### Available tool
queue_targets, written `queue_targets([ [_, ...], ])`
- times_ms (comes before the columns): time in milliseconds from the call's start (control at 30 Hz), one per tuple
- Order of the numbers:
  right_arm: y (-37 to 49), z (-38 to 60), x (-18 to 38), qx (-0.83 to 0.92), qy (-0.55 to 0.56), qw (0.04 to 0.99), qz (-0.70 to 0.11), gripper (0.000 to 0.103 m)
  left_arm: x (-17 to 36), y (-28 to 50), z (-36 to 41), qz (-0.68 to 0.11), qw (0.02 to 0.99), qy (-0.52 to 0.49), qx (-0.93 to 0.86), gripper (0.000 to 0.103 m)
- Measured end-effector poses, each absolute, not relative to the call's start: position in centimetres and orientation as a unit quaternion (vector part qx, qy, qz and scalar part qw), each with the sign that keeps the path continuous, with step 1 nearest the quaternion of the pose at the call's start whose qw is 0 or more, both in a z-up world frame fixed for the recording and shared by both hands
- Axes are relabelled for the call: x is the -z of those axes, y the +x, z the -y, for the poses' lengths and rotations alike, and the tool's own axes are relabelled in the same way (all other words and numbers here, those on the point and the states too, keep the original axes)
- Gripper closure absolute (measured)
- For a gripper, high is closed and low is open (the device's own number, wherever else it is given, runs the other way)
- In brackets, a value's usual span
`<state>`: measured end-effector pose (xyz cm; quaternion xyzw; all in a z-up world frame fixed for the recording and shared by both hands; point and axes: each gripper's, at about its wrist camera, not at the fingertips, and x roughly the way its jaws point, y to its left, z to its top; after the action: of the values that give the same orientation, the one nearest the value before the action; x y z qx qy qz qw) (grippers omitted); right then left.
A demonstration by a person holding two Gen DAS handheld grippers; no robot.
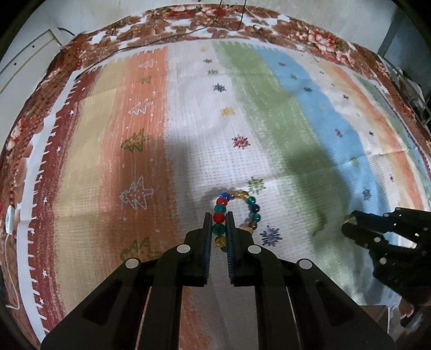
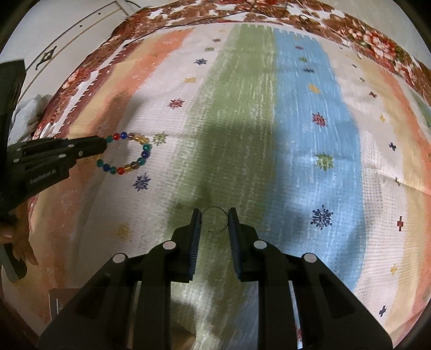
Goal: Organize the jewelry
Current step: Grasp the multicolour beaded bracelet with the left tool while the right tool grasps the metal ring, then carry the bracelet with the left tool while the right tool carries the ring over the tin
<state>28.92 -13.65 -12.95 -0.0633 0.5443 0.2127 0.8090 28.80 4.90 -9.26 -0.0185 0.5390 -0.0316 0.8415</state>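
Glass-bead bracelet point(image 1: 237, 212) at lower centre, clamped in the left gripper point(image 1: 218, 219), and thin wire ring point(image 2: 214, 219), apparently pinched by the right gripper point(image 2: 214, 223); both should lift slowly off the striped cloth point(image 1: 188, 121), grips firm.

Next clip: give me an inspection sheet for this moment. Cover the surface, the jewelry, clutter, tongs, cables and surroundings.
Surface: striped cloth with snowflake and tree prints, floral border at the far edge.
Job's things: bead bracelet in mixed colours; thin metal ring.
Clutter: nothing seen on the cloth.
Tongs: left tongs shut on the bead bracelet; right tongs shut on the metal ring.
Cables: thin dark cable across the far floral border; white cord at the left edge.
Surroundings: pale panel beyond the far left corner; a hand on the left tongs' handle.
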Motion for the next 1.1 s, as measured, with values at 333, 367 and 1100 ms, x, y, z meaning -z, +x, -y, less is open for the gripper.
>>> queue_targets([
  [333, 27.6, 13.6, 11.5, -0.212, -0.069, 0.819, -0.528, 0.081, 6.9, 27.4, -4.8, -0.515, 0.856, -0.032, 0.036, 0.094],
  [367, 27.5, 13.7, 11.4, -0.212, -0.068, 0.82, -0.527, 0.081, 6.7, 27.3, -4.8, -0.515, 0.856, -0.034, 0.036, 0.094],
  [1100, 23.7, 16.2, 7.4, -0.201, -0.048, 0.845, -0.493, 0.081, 2.6, 22.1, -2.6, -0.474, 0.88, 0.003, 0.022, 0.094],
])
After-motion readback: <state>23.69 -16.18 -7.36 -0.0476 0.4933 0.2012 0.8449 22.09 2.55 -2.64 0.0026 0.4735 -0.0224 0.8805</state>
